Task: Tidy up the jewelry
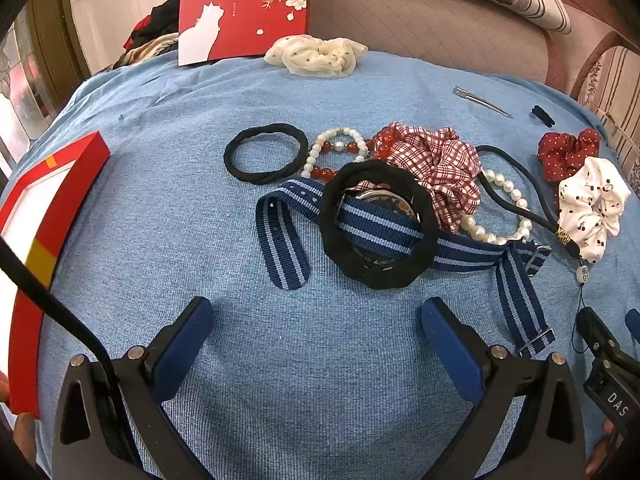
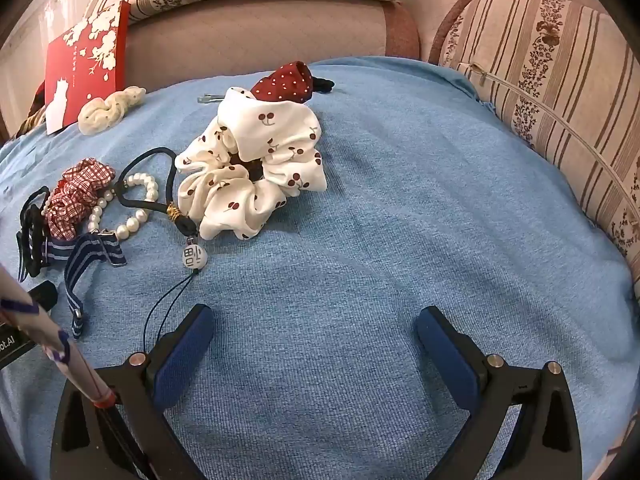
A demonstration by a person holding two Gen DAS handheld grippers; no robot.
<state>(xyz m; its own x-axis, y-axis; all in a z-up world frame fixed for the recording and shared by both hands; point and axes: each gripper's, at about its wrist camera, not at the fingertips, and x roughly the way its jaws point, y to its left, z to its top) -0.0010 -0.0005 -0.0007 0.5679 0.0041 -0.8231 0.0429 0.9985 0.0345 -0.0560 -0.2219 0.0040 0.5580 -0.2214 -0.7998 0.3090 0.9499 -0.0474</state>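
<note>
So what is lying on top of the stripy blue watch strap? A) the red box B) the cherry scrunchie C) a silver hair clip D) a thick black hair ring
D: the thick black hair ring sits over the watch and its stripy blue watch strap.

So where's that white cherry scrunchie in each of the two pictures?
Left wrist view: cherry scrunchie at the far right edge, just below the red dotted scrunchie.
Right wrist view: cherry scrunchie left of centre, upper half, large.
Shared landmark: the red box lid standing at the back.
</note>
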